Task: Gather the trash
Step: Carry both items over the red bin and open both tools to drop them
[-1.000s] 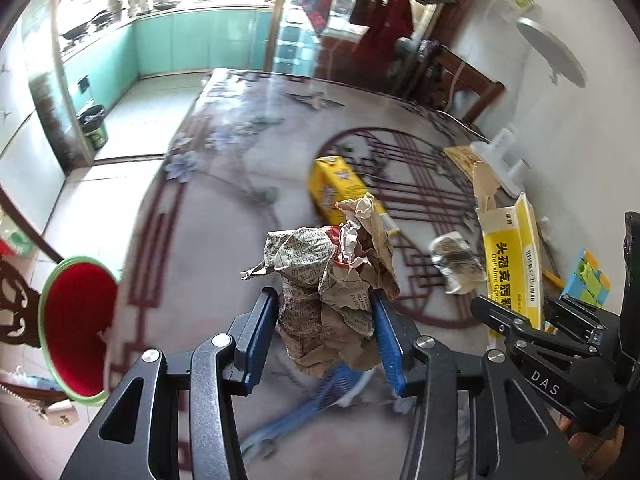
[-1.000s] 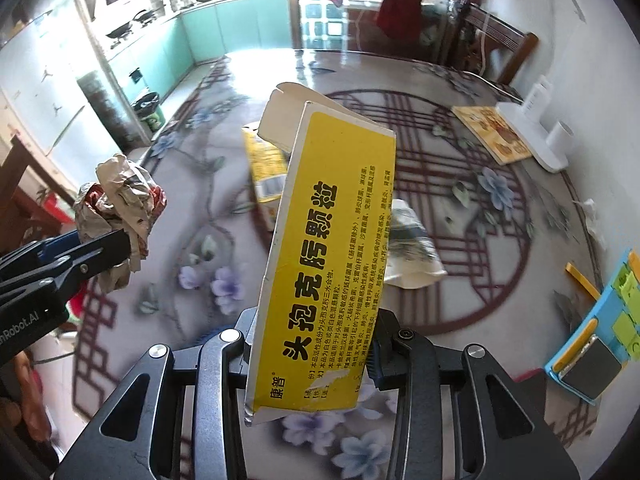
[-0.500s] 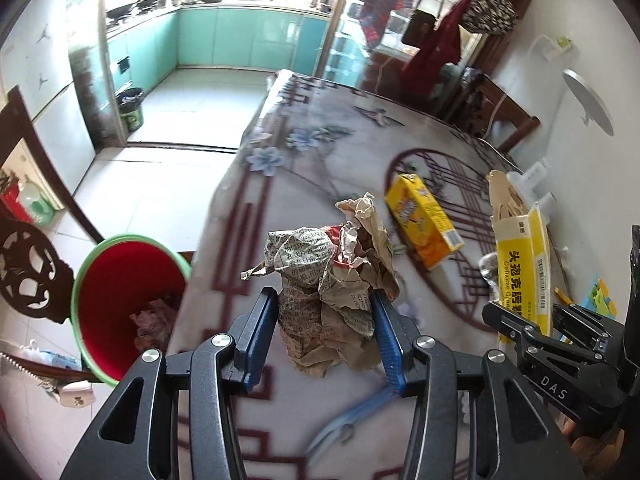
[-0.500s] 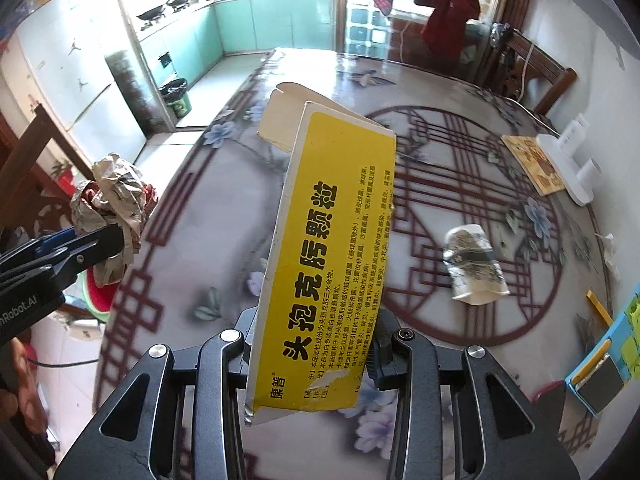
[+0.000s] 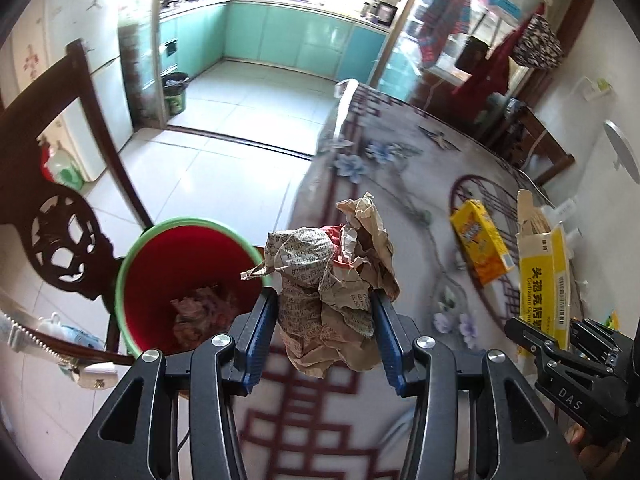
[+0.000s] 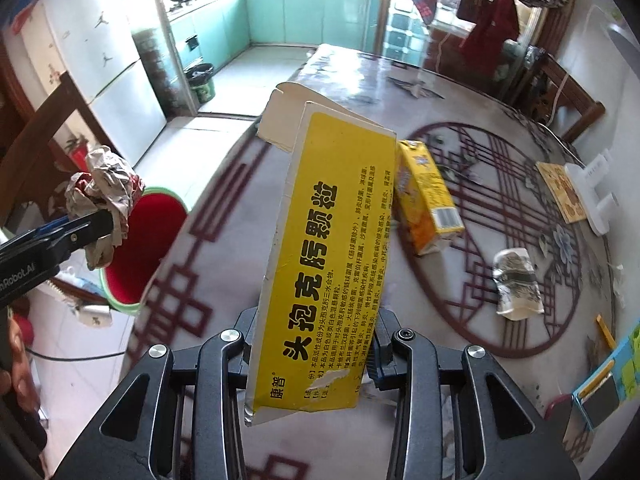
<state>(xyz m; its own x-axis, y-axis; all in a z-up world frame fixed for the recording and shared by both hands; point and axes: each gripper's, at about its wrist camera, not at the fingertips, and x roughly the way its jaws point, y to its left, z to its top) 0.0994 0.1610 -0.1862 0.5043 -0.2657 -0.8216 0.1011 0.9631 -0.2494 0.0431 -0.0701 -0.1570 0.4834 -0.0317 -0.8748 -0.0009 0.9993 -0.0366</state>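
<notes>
left claw (image 5: 324, 320) clamped on paper wad (image 5: 332, 292) | right claw (image 6: 312, 344) clamped on yellow box (image 6: 320, 264) | risk: wad sits over counter (image 5: 400, 184) edge, early release misses red bin (image 5: 176, 280)

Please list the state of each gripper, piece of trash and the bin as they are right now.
left gripper: shut on the crumpled paper wad, held in the air near the bin.
right gripper: shut on the flattened yellow box, end flap open.
red bin: open, some trash inside.
yellow carton: lying on its side on the table.
crushed white packet: lying on the table.
</notes>
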